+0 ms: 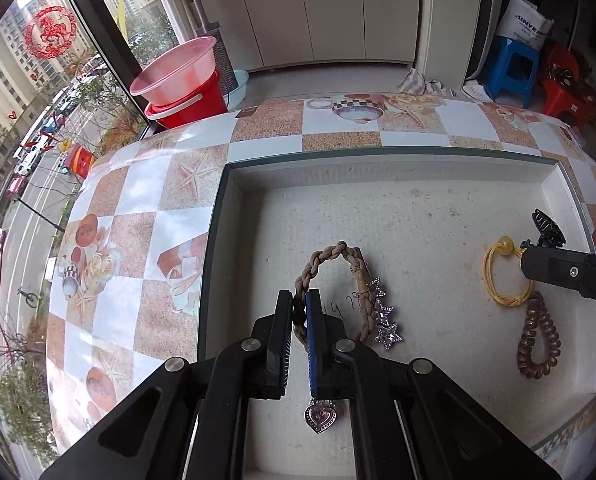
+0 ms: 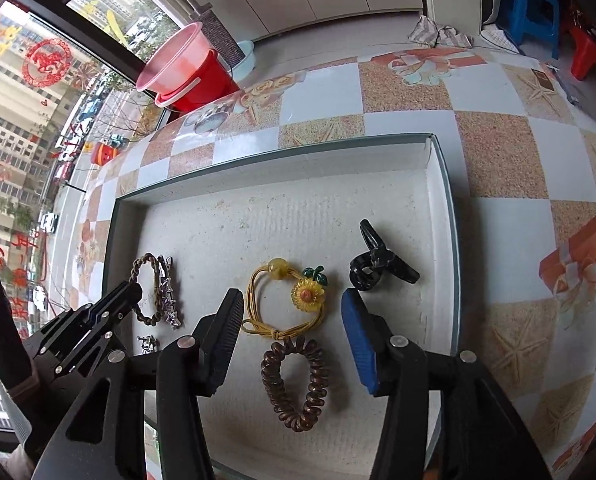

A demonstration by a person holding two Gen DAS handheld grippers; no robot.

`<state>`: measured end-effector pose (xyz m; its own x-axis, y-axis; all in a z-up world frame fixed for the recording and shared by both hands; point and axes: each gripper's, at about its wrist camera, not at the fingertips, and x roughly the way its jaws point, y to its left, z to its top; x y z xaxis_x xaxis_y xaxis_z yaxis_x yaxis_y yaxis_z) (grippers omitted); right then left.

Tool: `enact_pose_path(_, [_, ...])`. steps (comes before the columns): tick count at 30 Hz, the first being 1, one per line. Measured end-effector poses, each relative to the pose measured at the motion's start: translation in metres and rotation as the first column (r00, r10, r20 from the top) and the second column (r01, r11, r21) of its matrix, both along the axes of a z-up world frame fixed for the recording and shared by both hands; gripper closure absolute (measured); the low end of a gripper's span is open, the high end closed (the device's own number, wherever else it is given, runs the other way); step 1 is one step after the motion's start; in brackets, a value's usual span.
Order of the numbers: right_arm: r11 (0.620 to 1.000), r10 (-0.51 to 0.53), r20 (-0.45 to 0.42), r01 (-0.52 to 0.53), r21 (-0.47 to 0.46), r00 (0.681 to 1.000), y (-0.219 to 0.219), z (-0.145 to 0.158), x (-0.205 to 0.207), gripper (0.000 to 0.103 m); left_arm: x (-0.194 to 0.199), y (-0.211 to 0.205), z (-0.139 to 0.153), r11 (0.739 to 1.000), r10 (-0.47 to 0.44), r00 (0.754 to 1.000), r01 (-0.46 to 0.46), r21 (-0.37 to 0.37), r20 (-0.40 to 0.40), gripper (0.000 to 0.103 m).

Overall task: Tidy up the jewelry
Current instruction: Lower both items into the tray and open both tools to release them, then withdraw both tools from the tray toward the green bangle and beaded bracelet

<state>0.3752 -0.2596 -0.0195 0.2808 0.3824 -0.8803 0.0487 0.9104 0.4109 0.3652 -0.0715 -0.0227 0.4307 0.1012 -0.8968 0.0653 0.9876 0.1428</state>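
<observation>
A glossy tablecloth point(image 2: 498, 152) of checked sandy and white squares, printed with starfish, covered the table, and on it sat a shallow rectangular tray point(image 1: 418, 168) with dark rims and a pale, gritty floor. Inside the tray, the left gripper point(image 1: 300, 320) was pinched tight on a braided brown rope bracelet point(image 1: 330, 256), beside a sparkly star-shaped clip point(image 1: 386, 320) and near a small heart pendant point(image 1: 320, 418). The right gripper point(image 2: 293, 328) stood roughly half open, holding nothing — its ribbed pads flanked a yellow elastic hair tie point(image 2: 285, 304) with a sunflower charm, which lay touching a coiled brown spiral hair tie point(image 2: 295, 384). A glossy black claw clip point(image 2: 378, 260) lay just beyond.
</observation>
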Motion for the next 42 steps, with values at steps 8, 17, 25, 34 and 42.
enact_pose_path(8, [0.994, -0.050, 0.024, 0.047, 0.094, 0.998, -0.011, 0.017, -0.016, 0.041, -0.005, -0.001, 0.009, 1.000, -0.009, 1.000, 0.010, -0.016, 0.010, 0.083])
enact_pose_path(17, [0.990, -0.069, 0.011, 0.067, 0.122, 0.998, -0.019, 0.022, -0.036, 0.041, 0.001, -0.009, 0.002, 1.000, -0.012, 1.000, 0.012, 0.016, -0.003, 0.083])
enact_pose_path(25, [0.985, -0.094, 0.008, 0.092, 0.148, 0.996, -0.033, 0.026, -0.051, 0.030, -0.008, -0.010, 0.017, 1.000, 0.010, 0.997, -0.012, 0.019, 0.080, 0.000])
enact_pose_path(34, [0.978, -0.109, 0.031, 0.102, 0.183, 0.994, -0.040, 0.035, -0.079, 0.016, -0.040, -0.009, 0.038, 0.999, -0.024, 0.995, 0.021, 0.032, 0.092, 0.000])
enact_pose_path(42, [0.976, -0.127, 0.060, 0.114, 0.187, 0.990, -0.033, 0.042, -0.118, 0.000, -0.096, 0.028, 0.046, 1.000, 0.002, 0.998, -0.002, 0.009, 0.058, 0.000])
